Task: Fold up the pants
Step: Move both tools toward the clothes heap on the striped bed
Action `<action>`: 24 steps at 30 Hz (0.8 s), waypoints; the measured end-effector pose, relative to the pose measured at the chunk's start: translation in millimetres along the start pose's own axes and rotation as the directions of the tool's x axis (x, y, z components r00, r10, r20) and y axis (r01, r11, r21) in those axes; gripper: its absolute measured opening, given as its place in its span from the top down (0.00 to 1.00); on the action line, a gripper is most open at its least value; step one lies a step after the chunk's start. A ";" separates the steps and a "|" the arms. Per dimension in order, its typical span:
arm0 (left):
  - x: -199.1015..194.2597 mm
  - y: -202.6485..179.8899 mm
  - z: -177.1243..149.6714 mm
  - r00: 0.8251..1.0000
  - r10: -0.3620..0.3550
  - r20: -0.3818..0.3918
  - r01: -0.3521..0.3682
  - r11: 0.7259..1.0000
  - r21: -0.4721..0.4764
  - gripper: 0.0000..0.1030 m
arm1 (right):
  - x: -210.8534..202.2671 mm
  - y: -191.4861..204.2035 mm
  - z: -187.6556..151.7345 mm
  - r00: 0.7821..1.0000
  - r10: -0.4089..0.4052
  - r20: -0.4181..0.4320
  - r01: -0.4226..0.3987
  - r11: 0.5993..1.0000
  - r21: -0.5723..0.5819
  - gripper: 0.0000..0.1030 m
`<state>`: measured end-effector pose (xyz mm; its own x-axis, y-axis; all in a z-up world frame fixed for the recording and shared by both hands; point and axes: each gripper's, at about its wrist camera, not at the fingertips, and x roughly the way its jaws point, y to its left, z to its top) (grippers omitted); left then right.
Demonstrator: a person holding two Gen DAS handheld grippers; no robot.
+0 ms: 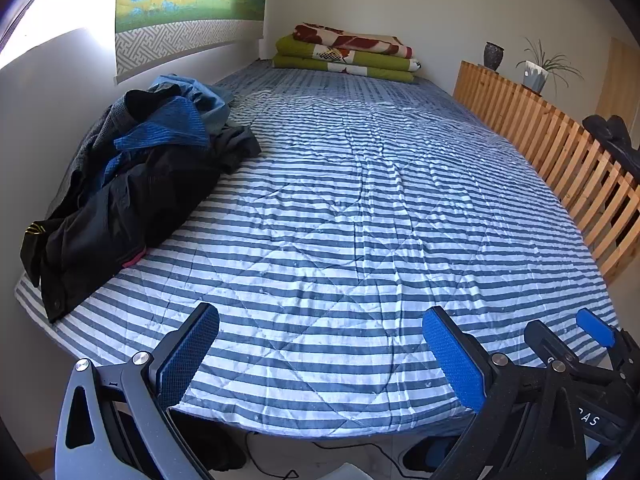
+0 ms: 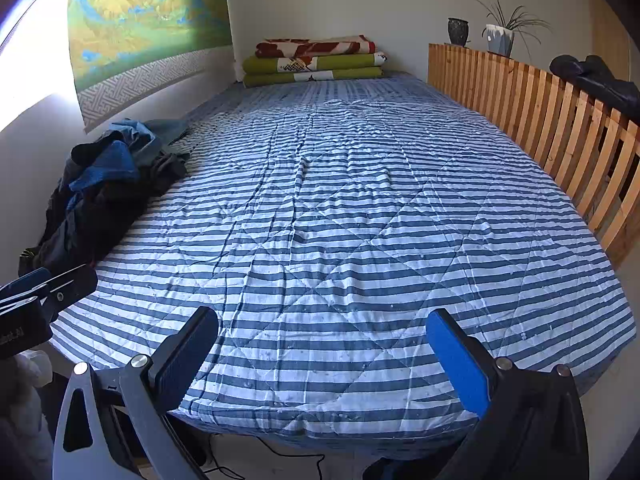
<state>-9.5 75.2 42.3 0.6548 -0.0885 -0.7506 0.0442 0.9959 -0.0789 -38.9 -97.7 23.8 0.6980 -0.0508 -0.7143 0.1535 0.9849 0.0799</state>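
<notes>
A heap of crumpled pants (image 1: 132,176), black, blue and denim, lies along the left edge of the bed against the wall; the right wrist view shows the same heap (image 2: 104,184) at its left. My left gripper (image 1: 320,320) hangs open over the near end of the blue-and-white striped quilt (image 1: 360,208), nothing between its blue pads. My right gripper (image 2: 322,322) is open too, just beside the left one, above the near edge of the quilt (image 2: 360,200) and holding nothing. The right gripper's fingertips (image 1: 592,328) show at the lower right of the left wrist view.
Folded green and red blankets (image 1: 348,54) are stacked at the far end of the bed. A wooden slatted rail (image 1: 560,152) runs along the right side, with a dark garment (image 2: 596,80) draped over it. Two pots (image 2: 500,38) stand behind it. A wall hanging (image 1: 188,8) covers the left wall.
</notes>
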 end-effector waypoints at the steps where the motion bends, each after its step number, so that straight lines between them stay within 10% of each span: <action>1: 0.7 0.3 0.1 1.000 0.000 -0.001 0.000 1.000 0.000 0.00 | 0.5 -0.4 0.2 1.000 -0.002 0.000 0.002 1.000 0.002 0.00; 24: 12.6 1.8 12.4 0.999 0.026 0.021 -0.026 1.000 0.001 0.00 | 17.6 -10.9 3.5 0.999 -0.002 -0.035 0.004 0.999 0.042 0.00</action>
<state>8.2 76.1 40.9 0.6713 -0.0624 -0.7386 0.0281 0.9979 -0.0588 -25.8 -109.9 12.8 0.6725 -0.0470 -0.7386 0.1850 0.9770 0.1062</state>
